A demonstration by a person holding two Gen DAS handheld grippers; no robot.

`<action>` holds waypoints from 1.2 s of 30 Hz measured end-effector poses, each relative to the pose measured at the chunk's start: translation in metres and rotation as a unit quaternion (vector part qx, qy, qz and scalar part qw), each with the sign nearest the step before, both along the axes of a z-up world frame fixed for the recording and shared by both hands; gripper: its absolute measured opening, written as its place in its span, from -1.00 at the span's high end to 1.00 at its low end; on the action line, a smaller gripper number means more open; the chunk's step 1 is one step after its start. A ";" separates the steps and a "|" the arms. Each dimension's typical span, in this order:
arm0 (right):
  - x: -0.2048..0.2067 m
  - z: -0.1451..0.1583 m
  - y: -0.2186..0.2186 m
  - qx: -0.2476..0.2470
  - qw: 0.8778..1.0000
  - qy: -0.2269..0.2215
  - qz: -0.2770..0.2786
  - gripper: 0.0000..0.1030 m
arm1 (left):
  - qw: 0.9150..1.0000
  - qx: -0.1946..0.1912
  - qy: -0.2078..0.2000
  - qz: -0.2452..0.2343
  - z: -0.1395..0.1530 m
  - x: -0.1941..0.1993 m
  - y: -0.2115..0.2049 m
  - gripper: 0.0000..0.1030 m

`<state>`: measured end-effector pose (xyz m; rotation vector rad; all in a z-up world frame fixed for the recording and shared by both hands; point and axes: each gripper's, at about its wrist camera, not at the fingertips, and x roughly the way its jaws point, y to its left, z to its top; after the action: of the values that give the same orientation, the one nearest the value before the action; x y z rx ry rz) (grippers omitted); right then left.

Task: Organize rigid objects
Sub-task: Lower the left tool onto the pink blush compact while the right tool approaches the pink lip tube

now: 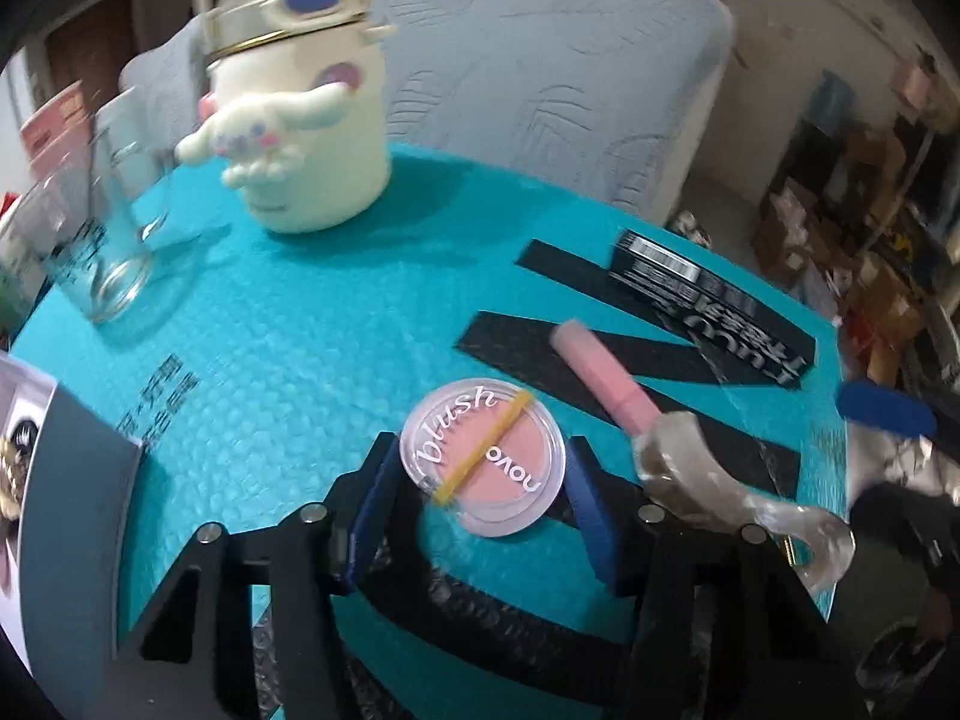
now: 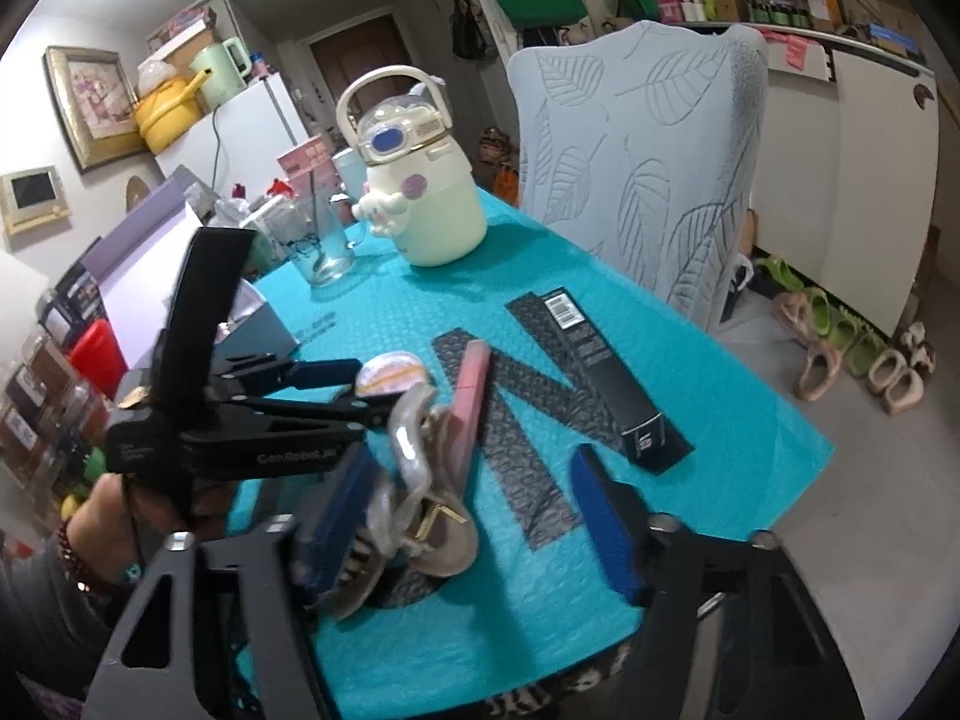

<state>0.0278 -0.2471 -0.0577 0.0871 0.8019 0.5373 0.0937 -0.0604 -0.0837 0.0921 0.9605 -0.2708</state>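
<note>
Blush compact [image 1: 483, 459] sits clamped in left gripper [image 1: 480, 474] (pink tube [image 1: 600, 381] just beside); right gripper [image 2: 474, 516] half-open around hair claw [image 2: 414, 480]

Both grippers are black angular frames with silver screws and blue finger pads [image 1: 591, 510]; the left gripper [image 2: 360, 387] carries "GenRobot" lettering, and a dark red bead bracelet [image 2: 75, 558] circles the wrist just behind it.

- Your room is bright, and the big light sits in the top left corner of the right wrist view, glowing white.
- Your left wrist view is smeared: the cream bottle [image 1: 300, 120] and the glass [image 1: 108, 240] look fuzzy.
- Your right wrist view is sharper (only the close things blur).
- The bottle drops a soft shadow on the teal mat [image 2: 600, 570].
- Both pictures bend at the edges and go black in the corners.
</note>
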 end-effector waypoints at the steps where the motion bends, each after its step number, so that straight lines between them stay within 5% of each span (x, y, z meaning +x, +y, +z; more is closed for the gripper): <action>1: 0.003 -0.001 0.000 -0.007 1.000 0.000 -0.001 -0.01 | 1.000 0.002 -0.004 -0.003 0.001 -0.001 -0.002 -0.07; 6: 0.011 -0.007 0.005 -0.029 0.999 0.001 0.019 0.17 | 1.000 -0.007 0.005 -0.005 0.002 -0.002 0.001 -0.07; 36: 0.041 -0.033 0.058 -0.023 0.993 0.041 0.108 0.07 | 0.997 -0.039 0.015 0.067 0.015 -0.066 0.061 -0.06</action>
<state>0.0688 -0.1889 -0.0911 -0.0195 0.9090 0.7225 0.0279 0.0003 -0.0689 -0.0487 0.9807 -0.1862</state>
